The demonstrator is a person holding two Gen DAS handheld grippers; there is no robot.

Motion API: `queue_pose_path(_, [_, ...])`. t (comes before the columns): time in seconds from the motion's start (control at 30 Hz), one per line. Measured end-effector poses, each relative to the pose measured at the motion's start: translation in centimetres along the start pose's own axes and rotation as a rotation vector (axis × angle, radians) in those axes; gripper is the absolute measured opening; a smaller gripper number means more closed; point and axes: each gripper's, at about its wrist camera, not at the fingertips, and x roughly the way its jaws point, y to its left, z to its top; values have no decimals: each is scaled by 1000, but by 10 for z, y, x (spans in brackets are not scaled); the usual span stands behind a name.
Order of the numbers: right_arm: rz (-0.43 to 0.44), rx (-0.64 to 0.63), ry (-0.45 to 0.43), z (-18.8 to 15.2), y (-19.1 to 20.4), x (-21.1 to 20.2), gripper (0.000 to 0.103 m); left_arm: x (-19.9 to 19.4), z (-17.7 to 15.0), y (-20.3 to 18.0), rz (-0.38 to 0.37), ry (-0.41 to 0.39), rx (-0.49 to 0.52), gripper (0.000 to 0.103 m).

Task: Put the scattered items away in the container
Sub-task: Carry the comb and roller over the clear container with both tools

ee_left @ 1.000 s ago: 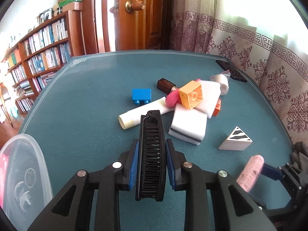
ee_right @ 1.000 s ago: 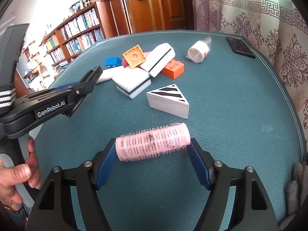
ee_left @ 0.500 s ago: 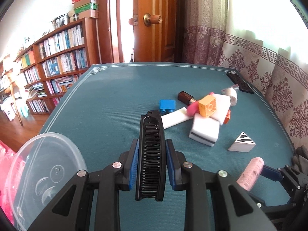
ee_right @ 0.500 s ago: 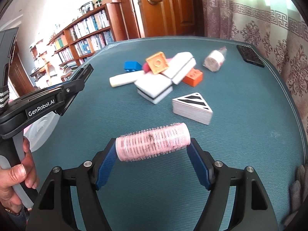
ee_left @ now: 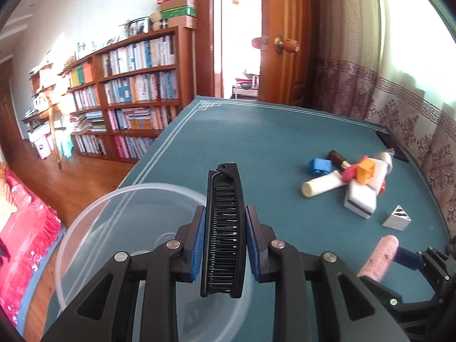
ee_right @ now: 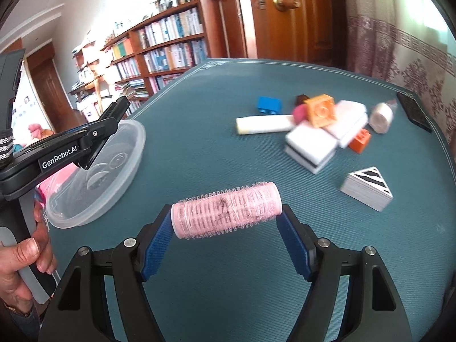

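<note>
Since a second ago the left gripper [ee_left: 223,240] has swung left, so its clamped black comb [ee_left: 223,228] now hangs over the clear tub [ee_left: 94,208] at the table's near left. Stiff, light, held mid-length. The right gripper [ee_right: 228,235] pinches a light, springy pink roller [ee_right: 226,213] endwise, right of the tub

We see a black folding plastic comb [ee_left: 222,230] held lengthwise above the clear round plastic container [ee_right: 94,171], a pink bristly hair roller [ee_right: 226,209] held crosswise, and blocks, sponges and tubes piled on the counter [ee_right: 228,148].
</note>
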Motion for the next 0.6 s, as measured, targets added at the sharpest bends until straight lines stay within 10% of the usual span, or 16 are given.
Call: queue_pose_path(0.6, [134, -118, -34, 39, 93, 22, 76, 3, -24, 86, 105, 61, -114, 30])
